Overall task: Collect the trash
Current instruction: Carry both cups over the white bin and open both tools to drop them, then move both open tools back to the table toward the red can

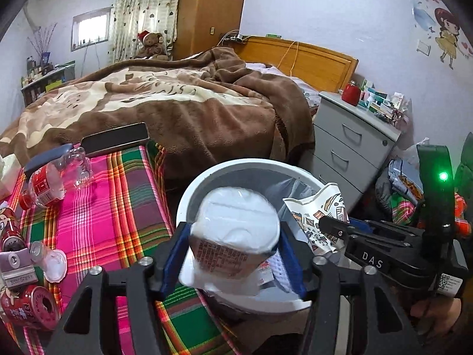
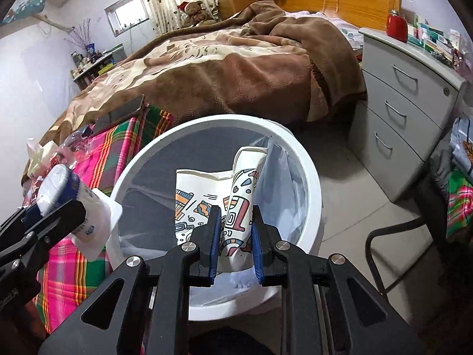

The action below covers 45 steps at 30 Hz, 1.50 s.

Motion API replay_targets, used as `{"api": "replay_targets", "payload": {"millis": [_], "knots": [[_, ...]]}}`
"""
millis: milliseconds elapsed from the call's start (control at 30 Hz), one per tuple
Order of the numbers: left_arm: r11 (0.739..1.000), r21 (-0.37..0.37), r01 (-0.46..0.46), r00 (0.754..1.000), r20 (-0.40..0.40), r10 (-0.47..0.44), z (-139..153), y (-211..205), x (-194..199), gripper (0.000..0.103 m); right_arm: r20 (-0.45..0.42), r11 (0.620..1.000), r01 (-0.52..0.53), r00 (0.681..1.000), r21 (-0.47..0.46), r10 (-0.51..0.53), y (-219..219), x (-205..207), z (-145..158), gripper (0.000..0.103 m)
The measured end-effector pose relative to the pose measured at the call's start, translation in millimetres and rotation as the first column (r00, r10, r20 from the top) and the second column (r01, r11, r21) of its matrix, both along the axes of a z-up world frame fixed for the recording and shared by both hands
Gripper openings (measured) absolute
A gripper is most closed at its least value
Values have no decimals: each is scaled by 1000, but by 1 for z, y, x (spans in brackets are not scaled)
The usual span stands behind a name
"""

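My left gripper is shut on a white yogurt cup and holds it over the near rim of the white trash bin. My right gripper is shut on a crumpled patterned paper cup and holds it over the bin's grey-lined inside. The paper cup also shows in the left wrist view, beside the right gripper. The left gripper with the yogurt cup shows at the left of the right wrist view.
On the plaid cloth lie a clear plastic bottle, red cans, a small clear cup and a phone. A bed with a brown blanket lies behind. A grey drawer cabinet stands to the right.
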<state>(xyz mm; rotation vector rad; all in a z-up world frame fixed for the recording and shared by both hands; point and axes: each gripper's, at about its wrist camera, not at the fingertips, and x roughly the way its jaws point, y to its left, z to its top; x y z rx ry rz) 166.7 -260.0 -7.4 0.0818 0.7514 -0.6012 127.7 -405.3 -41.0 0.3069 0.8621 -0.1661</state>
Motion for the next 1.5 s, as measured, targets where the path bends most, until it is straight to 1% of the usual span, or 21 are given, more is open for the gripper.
{"api": "replay_targets", "payload": {"millis": [33, 100, 133, 367, 633, 933, 1200, 1300, 1433, 1500], "knots": [[1000, -1, -2, 1000, 0, 2, 0, 0, 0, 71, -2, 1000, 3, 1000, 0, -3, 0, 0, -1, 25], [1000, -6, -4, 1000, -7, 4, -1, 2, 1, 71, -6, 1000, 11, 1000, 4, -11, -1, -1, -1, 47], [1000, -8, -7, 1000, -8, 7, -1, 3, 1, 71, -2, 1000, 10, 1000, 9, -10, -1, -2, -1, 48], [1000, -5, -20, 1000, 4, 20, 4, 14, -5, 71, 19, 1000, 19, 1000, 20, -20, 2, -7, 4, 49], [997, -11, -70, 997, 26, 70, 14, 39, -17, 71, 51, 999, 13, 999, 37, -15, 12, -13, 10, 49], [992, -12, -129, 990, 53, 130, 22, 77, -33, 71, 100, 999, -37, 994, 25, 35, 39, -20, 21, 49], [977, -24, -212, 974, 76, 213, 30, 121, -45, 71, 124, 995, -98, 988, 30, 94, 64, -21, 24, 49], [969, -7, -246, 964, 97, 245, 29, 136, -49, 71, 136, 991, -132, 983, 31, 127, 78, -20, 25, 49], [958, -15, -285, 954, 87, 285, 26, 163, -53, 71, 137, 984, -176, 976, 28, 170, 96, -18, 22, 49], [948, -9, -317, 945, 87, 317, 24, 178, -54, 71, 136, 979, -202, 971, 27, 197, 106, -15, 21, 49]]}}
